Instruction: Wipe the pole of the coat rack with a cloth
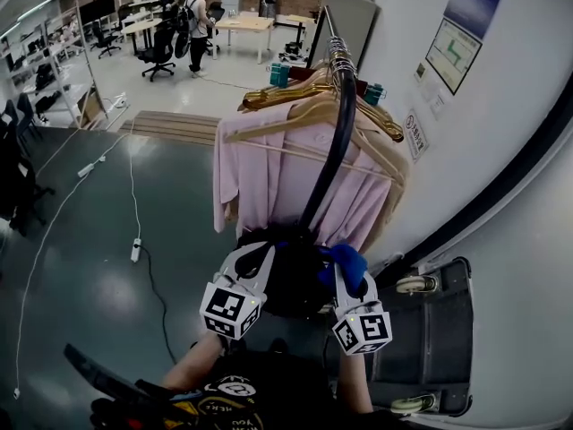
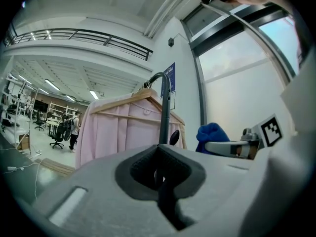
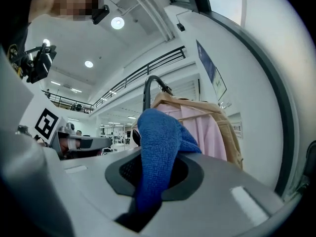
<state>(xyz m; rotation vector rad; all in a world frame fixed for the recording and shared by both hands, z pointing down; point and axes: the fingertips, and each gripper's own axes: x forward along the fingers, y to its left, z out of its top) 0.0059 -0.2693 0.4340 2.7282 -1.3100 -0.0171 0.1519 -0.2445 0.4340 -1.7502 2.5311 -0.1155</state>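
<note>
The coat rack's dark pole (image 1: 328, 150) runs from the hangers down to a spot between my two grippers. In the left gripper view the pole (image 2: 164, 113) rises straight beyond the jaws and curves over at its top. My left gripper (image 1: 269, 251) sits just left of the pole's lower part; its jaws (image 2: 160, 174) look shut, with nothing visibly held. On the pole's right side my right gripper (image 1: 340, 271) is shut on a blue cloth (image 1: 347, 260). The cloth (image 3: 158, 147) bulges up out of the jaws (image 3: 153, 181), and the pole (image 3: 146, 95) stands behind it.
A pink garment (image 1: 269, 186) and a beige coat (image 1: 394, 164) hang on wooden hangers (image 1: 295, 119) around the pole. A white wall (image 1: 501, 168) is close on the right. The dark wheeled base (image 1: 439, 330) lies below right. Cables and a power strip (image 1: 136, 249) cross the floor at left.
</note>
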